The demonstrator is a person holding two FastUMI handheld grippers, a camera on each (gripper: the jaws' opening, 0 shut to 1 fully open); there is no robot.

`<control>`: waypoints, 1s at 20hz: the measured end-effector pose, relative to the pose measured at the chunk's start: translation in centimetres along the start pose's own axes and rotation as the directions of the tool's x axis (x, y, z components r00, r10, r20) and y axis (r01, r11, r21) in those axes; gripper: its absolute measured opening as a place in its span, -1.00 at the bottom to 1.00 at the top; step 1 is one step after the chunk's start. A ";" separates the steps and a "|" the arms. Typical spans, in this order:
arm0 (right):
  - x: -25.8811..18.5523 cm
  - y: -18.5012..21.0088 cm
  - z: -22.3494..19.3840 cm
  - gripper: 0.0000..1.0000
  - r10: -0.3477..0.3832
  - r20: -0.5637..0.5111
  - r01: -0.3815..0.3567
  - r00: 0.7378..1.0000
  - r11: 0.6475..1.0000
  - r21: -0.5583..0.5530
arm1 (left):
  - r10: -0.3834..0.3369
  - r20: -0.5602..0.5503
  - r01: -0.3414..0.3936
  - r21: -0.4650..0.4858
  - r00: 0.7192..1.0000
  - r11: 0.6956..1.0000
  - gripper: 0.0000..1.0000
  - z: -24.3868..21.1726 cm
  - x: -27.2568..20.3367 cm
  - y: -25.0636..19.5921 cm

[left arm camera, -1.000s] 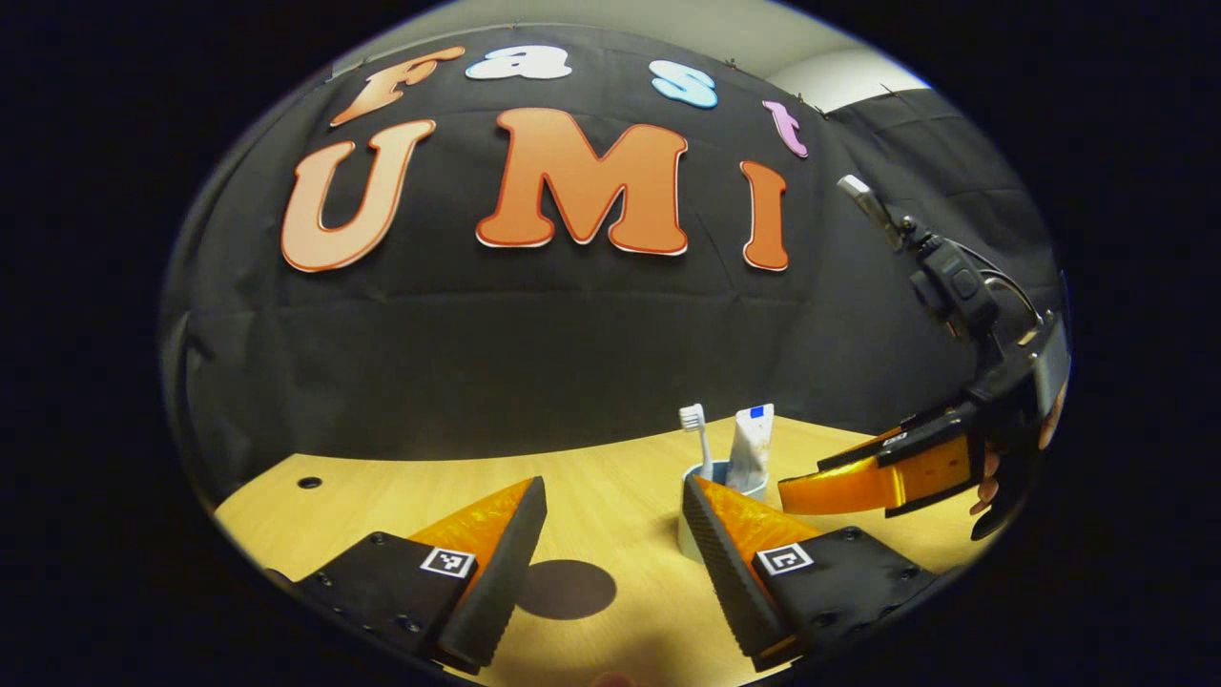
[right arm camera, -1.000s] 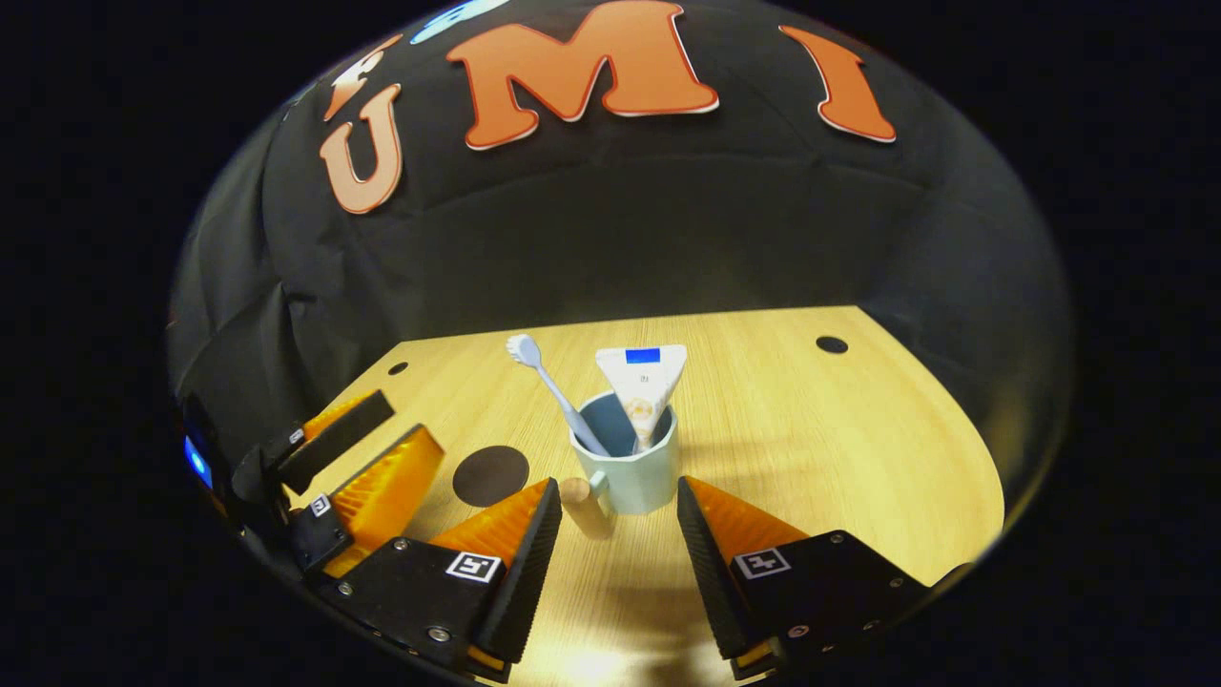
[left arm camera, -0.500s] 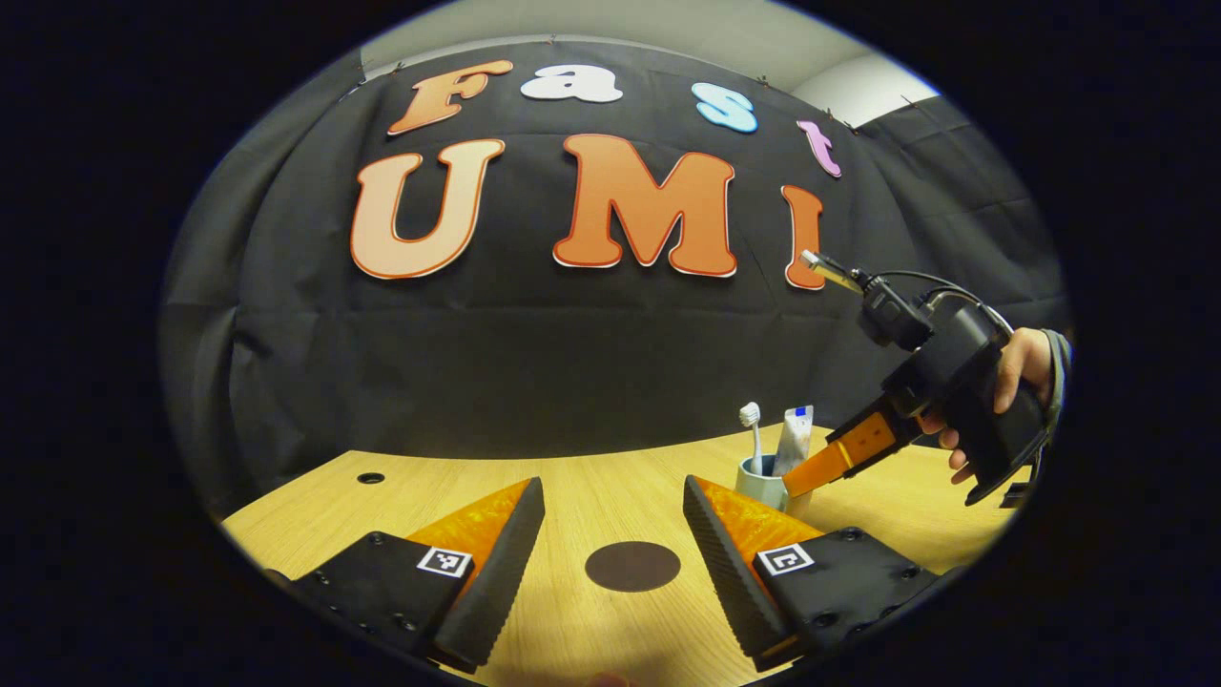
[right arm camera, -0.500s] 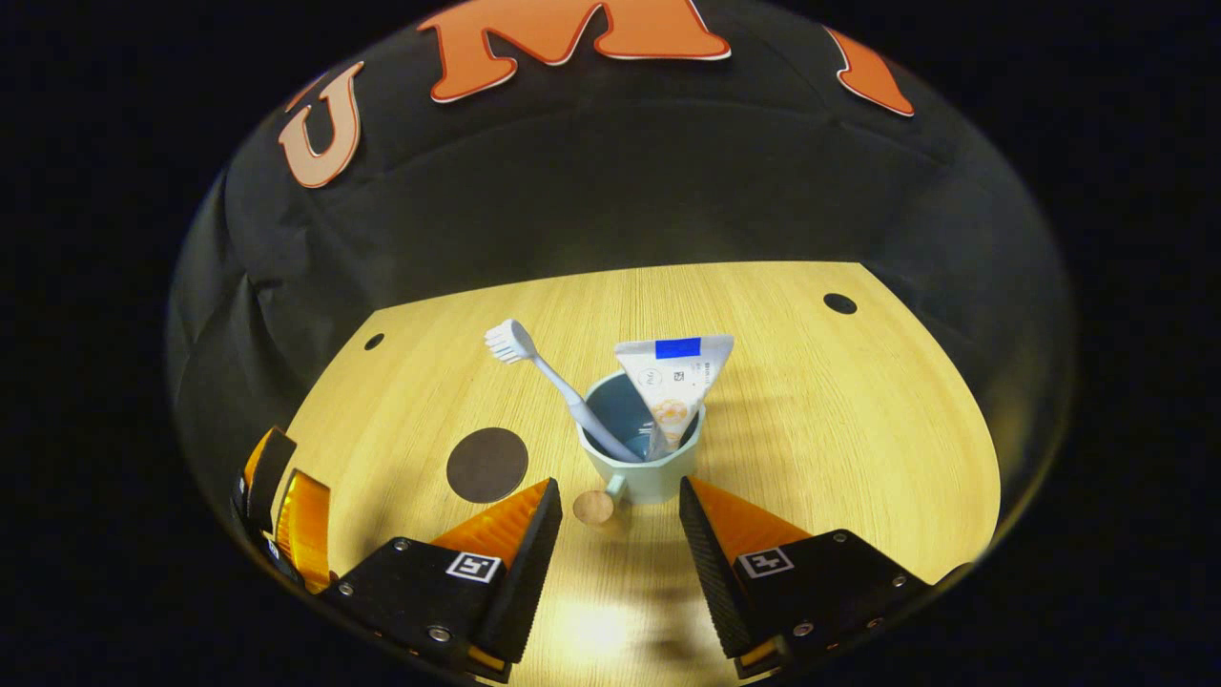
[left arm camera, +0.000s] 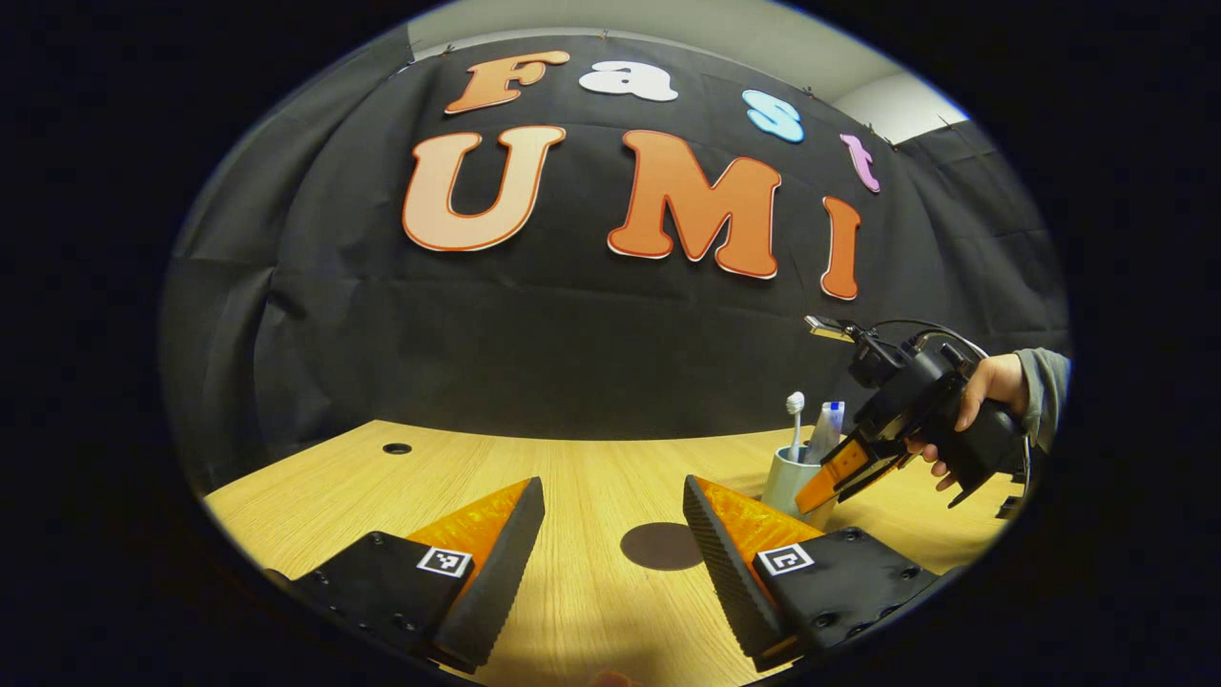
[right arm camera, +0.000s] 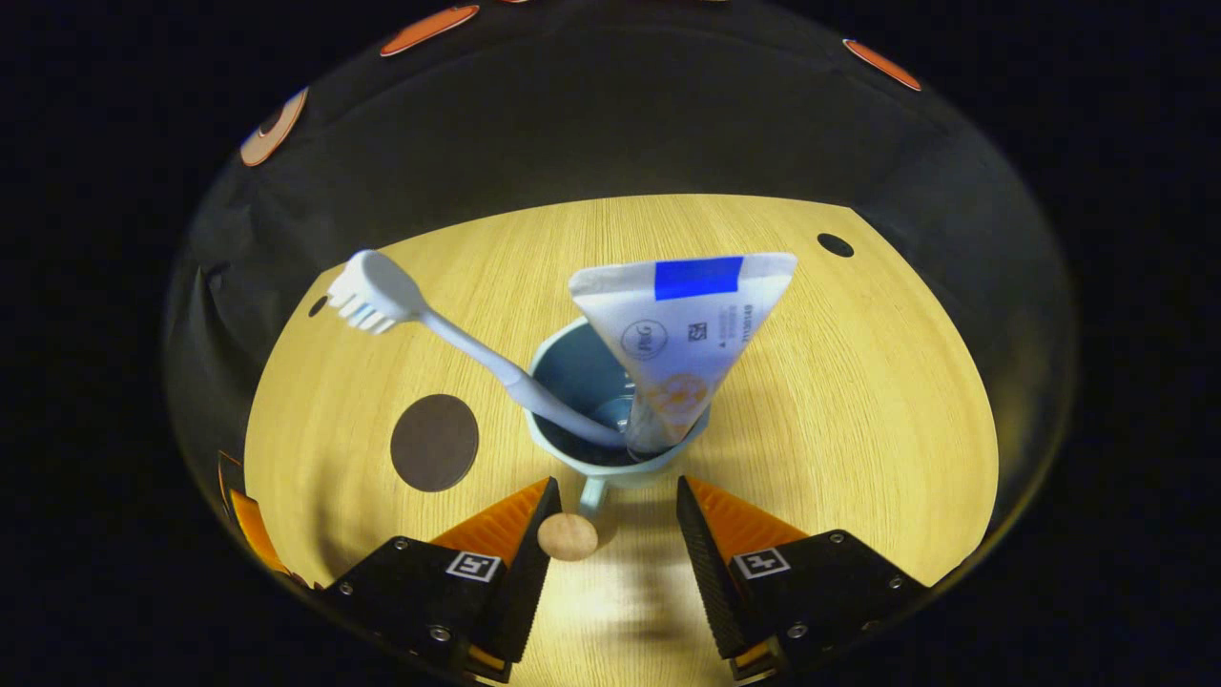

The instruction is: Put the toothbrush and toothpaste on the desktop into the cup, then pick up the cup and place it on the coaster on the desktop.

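Note:
A pale blue cup [right arm camera: 610,468] stands on the wooden desktop [right arm camera: 858,410], with a white toothbrush [right arm camera: 429,324] leaning left in it and a white toothpaste tube [right arm camera: 682,324] upright beside it. The cup's handle with its round wooden end [right arm camera: 568,535] lies between the fingers of my right gripper [right arm camera: 610,501], which is open just above and before the cup. The dark round coaster [right arm camera: 434,442] lies left of the cup. My left gripper [left arm camera: 610,501] is open over the desktop near the coaster [left arm camera: 661,546]. Farther right are the cup [left arm camera: 790,480] and a hand holding the right gripper [left arm camera: 839,468].
Small round holes [right arm camera: 836,244] sit in the desktop near its far corners, another [left arm camera: 397,447] at the far left. The black cloth wall closes the far side of the desk.
My right gripper has come down and forward to the cup, its handle now between the fingers. My left gripper has drawn back and left, away from the cup.

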State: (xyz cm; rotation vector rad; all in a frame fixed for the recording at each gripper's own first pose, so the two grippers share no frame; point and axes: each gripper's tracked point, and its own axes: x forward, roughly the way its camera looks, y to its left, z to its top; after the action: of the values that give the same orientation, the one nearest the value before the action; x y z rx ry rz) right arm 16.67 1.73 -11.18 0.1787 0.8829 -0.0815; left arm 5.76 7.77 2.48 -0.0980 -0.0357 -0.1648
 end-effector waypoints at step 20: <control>0.1 0.4 2.8 -0.64 0.071 0.098 -0.056 0.993 0.986 -0.155 | 0.037 -0.089 -0.037 0.003 0.995 0.999 0.84 -2.2 -2.6 1.1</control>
State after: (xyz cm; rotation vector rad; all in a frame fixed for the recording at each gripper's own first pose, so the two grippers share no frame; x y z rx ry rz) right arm 18.89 1.62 -9.45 0.0596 0.7765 0.0361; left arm 3.48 9.00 0.04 -0.0896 0.0546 -0.1318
